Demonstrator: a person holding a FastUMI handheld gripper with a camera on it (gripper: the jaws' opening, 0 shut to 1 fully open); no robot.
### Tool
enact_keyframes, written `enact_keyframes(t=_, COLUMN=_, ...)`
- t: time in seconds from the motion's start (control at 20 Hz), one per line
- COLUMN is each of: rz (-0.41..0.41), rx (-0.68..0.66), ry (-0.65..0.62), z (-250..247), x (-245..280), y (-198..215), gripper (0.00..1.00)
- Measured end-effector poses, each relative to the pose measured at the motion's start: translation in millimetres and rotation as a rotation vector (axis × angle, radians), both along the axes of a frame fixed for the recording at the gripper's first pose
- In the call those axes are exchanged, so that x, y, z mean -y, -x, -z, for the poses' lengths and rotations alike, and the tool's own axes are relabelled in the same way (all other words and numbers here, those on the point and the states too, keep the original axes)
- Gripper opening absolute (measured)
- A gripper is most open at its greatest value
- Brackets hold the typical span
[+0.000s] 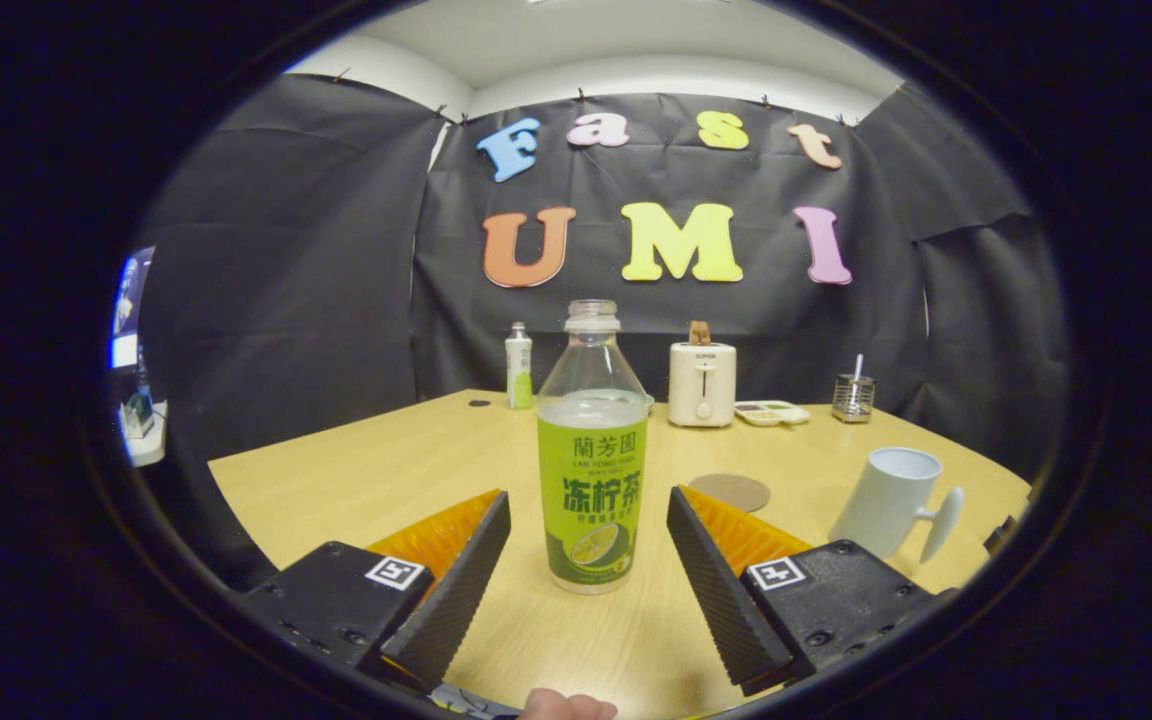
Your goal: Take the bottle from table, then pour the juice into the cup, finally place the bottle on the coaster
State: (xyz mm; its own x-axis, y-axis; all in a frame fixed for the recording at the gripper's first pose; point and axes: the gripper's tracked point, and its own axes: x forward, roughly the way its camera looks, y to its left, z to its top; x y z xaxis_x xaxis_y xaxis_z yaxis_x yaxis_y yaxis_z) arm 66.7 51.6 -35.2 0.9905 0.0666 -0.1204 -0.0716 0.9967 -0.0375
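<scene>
- The clear plastic bottle with a green label and no cap [592,455] stands upright on the pale wooden tabletop [356,470]. Pale juice fills it to about the top of the label.
- The gripper [588,545] is spread wide, and the bottle sits between its two black ribbed fingers [456,590]. A gap shows on either side of the bottle, so neither finger touches it.
- Judging from this, the task is at its very start: the bottle has not been taken, and closing on it is the step in hand.
- The white ceramic cup with a handle [891,500] stands to the right of the bottle, well apart from it. It looks tilted, which may be the lens. Its inside is hidden, so I cannot tell whether any juice is in it. With the bottle this full, the pour looks not yet done.
- The round brown coaster [729,491] lies flat just behind and to the right of the bottle, between it and the cup, with nothing on it. The last step is still open.
- Well beyond the bottle, at the back of the tabletop, stand a cream toaster [702,384], a small white and green bottle [518,372] and a wire holder [852,397].
- Left to do: grasp, lift, pour, set down on the coaster.
</scene>
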Motion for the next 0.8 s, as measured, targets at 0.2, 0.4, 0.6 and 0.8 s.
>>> enact_keyframes(t=0.2, rz=0.052, rx=-0.051, ry=-0.009, z=10.2, x=9.0, y=-18.6, gripper=1.0)
enact_keyframes(t=0.4, rz=0.048, rx=-0.073, ry=-0.041, z=10.1, x=5.2, y=-33.0, gripper=1.0)
enact_keyframes(t=0.6, rz=0.041, rx=-0.087, ry=-0.033, z=11.0, x=-0.3, y=-43.6, gripper=0.99)
enact_keyframes(t=0.8, rz=0.052, rx=-0.105, ry=-0.023, z=11.9, x=1.7, y=-48.2, gripper=0.87)
